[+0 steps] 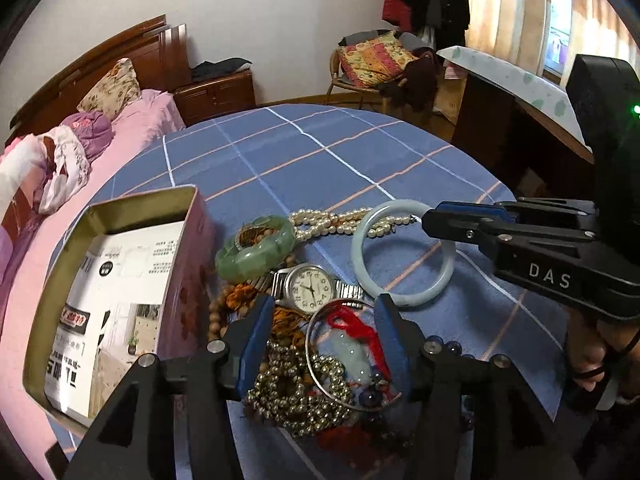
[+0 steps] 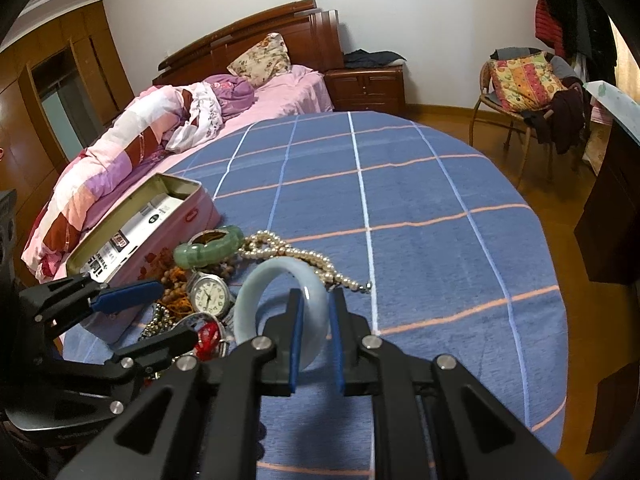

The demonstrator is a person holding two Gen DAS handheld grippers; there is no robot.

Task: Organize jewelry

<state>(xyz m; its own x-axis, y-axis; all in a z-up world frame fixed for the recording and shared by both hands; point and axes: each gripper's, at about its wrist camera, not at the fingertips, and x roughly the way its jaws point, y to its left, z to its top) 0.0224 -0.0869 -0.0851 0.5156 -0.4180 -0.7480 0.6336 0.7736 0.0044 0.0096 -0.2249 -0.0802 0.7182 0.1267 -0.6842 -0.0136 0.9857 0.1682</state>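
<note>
Pale jade bangle sits clamped between the pads of my right gripper, its far edge touching the pearl necklace. My left gripper hangs spread over the watch, a silver bangle and tangled beads beside the pink tin. Beneath that heap, pieces blur together.

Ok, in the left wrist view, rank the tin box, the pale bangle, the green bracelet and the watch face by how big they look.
1. Tin box, by far the largest.
2. Pale bangle.
3. Green bracelet.
4. Watch face, smallest.
The thin silver hoop nearer the camera looks about the bangle's size, so nearness may flatter it.
</note>
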